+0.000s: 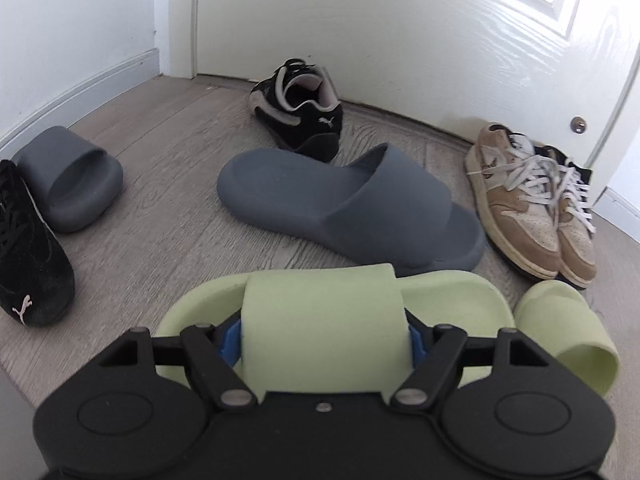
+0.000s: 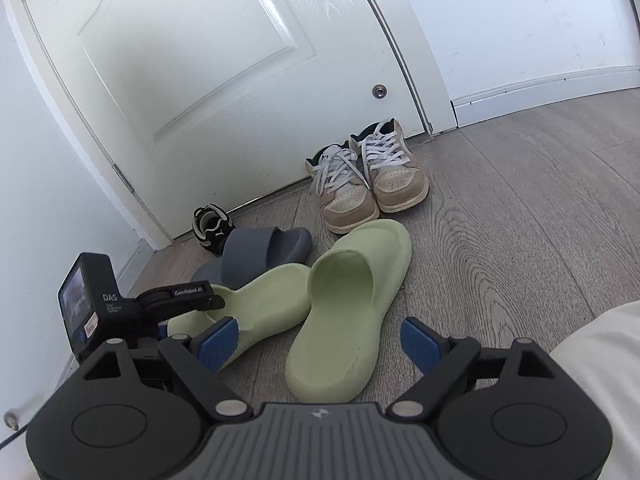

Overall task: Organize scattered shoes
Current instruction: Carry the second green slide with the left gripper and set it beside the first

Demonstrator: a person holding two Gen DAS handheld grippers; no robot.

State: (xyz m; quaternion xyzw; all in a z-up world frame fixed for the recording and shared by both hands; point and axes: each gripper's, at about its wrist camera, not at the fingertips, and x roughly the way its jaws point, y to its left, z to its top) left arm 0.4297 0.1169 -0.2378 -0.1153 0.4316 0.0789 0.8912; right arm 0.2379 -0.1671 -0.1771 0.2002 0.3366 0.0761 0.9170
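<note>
Two pale green slides lie on the floor: the left gripper (image 1: pixel 324 338) has its blue pads pressed on the strap of one green slide (image 1: pixel 332 312), whose long axis runs crosswise to the fingers, while the second green slide (image 2: pixel 348 304) lies at twelve o'clock from the wide-open, empty right gripper (image 2: pixel 320 344), pointing toe-away along the fingers. That makes the right hand the nearer for the loose mate, I judge. Counted besides: two grey slides (image 1: pixel 344 204), two black sneakers (image 1: pixel 298 100) lying well apart, and two tan sneakers (image 1: pixel 528 208) paired by the door (image 1: pixel 400 20).
</note>
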